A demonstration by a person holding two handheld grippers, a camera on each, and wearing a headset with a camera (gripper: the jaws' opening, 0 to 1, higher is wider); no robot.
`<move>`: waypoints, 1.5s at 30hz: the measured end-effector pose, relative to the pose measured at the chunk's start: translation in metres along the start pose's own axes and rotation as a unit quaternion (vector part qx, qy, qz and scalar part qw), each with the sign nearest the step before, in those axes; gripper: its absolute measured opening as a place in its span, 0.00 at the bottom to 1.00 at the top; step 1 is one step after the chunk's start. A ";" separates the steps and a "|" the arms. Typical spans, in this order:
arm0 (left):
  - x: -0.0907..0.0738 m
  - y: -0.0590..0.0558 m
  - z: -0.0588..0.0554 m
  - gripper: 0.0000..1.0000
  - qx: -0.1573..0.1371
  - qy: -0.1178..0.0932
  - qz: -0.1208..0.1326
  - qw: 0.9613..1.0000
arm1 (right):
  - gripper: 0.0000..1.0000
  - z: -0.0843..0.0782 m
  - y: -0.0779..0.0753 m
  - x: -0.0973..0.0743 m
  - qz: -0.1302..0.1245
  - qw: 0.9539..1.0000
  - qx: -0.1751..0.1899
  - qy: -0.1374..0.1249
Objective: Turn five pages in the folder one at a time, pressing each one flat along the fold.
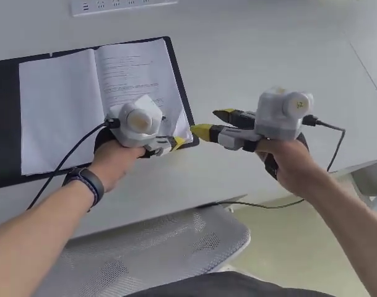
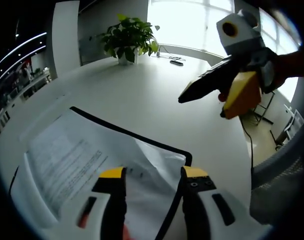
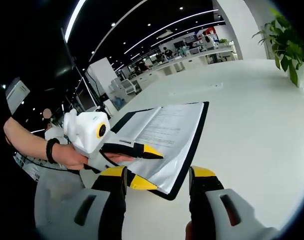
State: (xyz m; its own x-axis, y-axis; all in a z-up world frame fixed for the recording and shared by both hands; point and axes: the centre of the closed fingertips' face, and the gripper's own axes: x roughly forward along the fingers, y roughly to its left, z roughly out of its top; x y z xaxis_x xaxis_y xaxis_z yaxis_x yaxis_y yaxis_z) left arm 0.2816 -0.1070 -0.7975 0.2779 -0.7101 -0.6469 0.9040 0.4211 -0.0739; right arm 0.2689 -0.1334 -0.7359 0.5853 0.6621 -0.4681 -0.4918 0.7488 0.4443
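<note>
Folder [image 1: 4,117] lying open on the white table [image 1: 268,49]; I cannot read the fine print on its right-hand page [image 1: 135,74]. My left gripper [image 2: 154,174] sits at the folder's near right corner, jaws apart astride the page edge. My right gripper [image 1: 214,124] hovers just right of the folder, jaws apart, empty.

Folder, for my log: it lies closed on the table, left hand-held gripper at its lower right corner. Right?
No: the head view shows the folder open on the table, left hand-held gripper at its lower right corner.
</note>
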 end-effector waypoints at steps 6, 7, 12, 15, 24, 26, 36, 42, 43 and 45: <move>0.000 0.000 0.000 0.43 0.000 0.000 0.001 1.000 | 0.46 0.002 -0.001 0.026 0.012 1.000 0.015 0.007; 0.000 0.001 0.000 0.43 0.000 -0.001 0.001 1.000 | 0.46 0.001 0.000 0.029 0.015 1.000 0.017 0.009; 0.001 0.002 -0.001 0.43 0.000 -0.001 0.001 1.000 | 0.45 0.000 0.002 0.043 0.024 0.999 0.027 0.014; 0.001 0.002 -0.001 0.43 -0.001 -0.001 0.001 1.000 | 0.45 -0.001 0.003 0.049 0.029 0.999 0.034 0.015; 0.001 0.002 0.000 0.43 -0.003 -0.001 0.002 1.000 | 0.45 -0.008 -0.002 0.056 0.028 0.998 0.049 0.024; 0.001 0.002 0.000 0.43 -0.003 -0.001 0.002 1.000 | 0.44 -0.008 -0.002 0.057 0.030 0.998 0.051 0.026; 0.001 0.002 0.000 0.43 -0.006 -0.001 0.001 1.000 | 0.36 -0.006 -0.004 0.062 0.040 0.997 0.065 0.023; 0.001 0.002 0.000 0.43 -0.005 0.000 0.000 1.000 | 0.28 -0.008 -0.010 0.065 0.035 0.994 0.097 0.020; 0.001 0.002 0.000 0.43 -0.005 0.000 0.000 1.000 | 0.25 -0.009 -0.011 0.065 0.033 0.994 0.099 0.022; 0.001 0.002 0.000 0.43 -0.005 0.000 -0.001 1.000 | 0.18 -0.012 -0.012 0.065 0.028 0.994 0.099 0.024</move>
State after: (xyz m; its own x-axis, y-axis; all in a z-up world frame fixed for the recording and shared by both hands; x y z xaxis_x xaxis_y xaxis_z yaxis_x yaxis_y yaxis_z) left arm 0.2834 -0.1071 -0.7983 0.2766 -0.7108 -0.6468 0.9013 0.4253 -0.0820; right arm 0.3055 -0.0991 -0.7811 0.5260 0.7069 -0.4728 -0.3833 0.6933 0.6102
